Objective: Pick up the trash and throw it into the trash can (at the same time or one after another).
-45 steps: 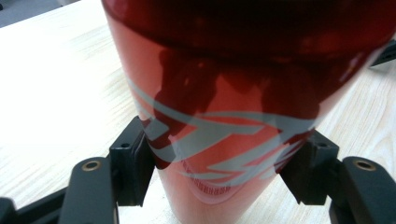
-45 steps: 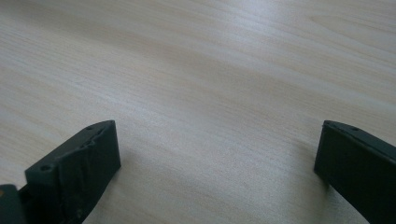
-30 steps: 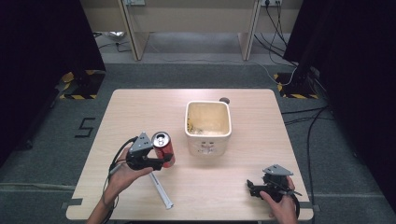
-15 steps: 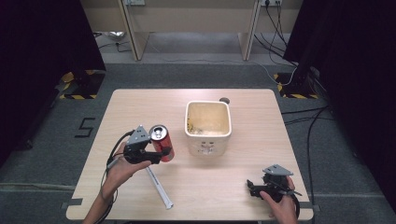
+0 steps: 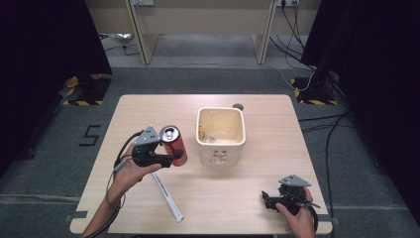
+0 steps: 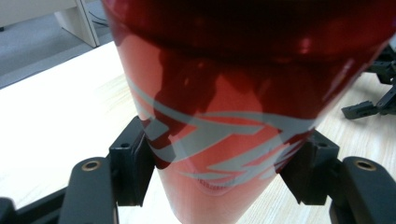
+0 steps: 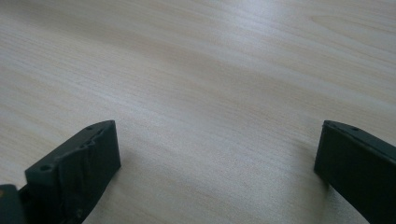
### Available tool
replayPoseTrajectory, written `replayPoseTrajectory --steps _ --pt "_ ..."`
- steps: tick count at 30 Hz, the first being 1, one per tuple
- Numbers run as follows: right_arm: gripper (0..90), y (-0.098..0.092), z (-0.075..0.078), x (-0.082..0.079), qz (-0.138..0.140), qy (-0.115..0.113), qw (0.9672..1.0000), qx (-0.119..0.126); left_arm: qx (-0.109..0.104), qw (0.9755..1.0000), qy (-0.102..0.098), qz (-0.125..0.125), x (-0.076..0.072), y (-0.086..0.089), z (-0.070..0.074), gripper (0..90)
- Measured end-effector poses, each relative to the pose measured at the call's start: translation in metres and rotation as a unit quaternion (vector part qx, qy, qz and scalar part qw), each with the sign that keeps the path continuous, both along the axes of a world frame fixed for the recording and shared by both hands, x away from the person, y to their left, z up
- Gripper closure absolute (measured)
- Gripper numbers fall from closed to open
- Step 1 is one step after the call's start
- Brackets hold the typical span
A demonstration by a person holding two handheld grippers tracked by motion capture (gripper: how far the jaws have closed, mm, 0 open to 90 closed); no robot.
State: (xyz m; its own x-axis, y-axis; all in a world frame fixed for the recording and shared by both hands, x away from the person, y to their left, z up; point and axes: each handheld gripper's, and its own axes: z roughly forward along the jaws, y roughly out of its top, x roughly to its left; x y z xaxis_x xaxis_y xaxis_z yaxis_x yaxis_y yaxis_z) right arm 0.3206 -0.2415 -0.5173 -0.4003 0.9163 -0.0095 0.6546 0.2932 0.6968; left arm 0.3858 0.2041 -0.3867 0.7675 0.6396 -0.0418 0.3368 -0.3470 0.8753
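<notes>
My left gripper (image 5: 171, 157) is clamped on the red aluminium drink can (image 5: 173, 145), which over the last second has risen and moved toward the cream square plastic tub (image 5: 221, 133). I judge a drop-in is next. My right gripper (image 5: 272, 200) rests open on the light wooden table (image 5: 277, 119).

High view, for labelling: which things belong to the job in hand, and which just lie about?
In use: red metal drinks can, clamped in left tool; probably cream square plastic bin.
Lying about: white plastic tube; small dark round object; open right tool.
</notes>
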Motion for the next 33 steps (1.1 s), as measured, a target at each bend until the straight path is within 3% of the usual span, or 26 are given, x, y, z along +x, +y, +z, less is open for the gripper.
replayPoseTrajectory --steps 3,18,33 --pt "0.2 0.000 0.000 0.000 0.000 0.000 1.0000 0.000 -0.008 0.9999 0.003 -0.007 0.002 0.000 0.005 34.2" --pt "0.3 0.000 0.000 0.000 0.000 0.000 1.0000 0.000 -0.009 0.9998 0.001 -0.015 0.008 0.002 0.024 34.2" --pt "0.3 0.000 0.000 0.000 0.002 -0.002 1.0000 -0.001 -0.020 0.9994 -0.001 -0.028 0.019 -0.010 0.053 34.2"
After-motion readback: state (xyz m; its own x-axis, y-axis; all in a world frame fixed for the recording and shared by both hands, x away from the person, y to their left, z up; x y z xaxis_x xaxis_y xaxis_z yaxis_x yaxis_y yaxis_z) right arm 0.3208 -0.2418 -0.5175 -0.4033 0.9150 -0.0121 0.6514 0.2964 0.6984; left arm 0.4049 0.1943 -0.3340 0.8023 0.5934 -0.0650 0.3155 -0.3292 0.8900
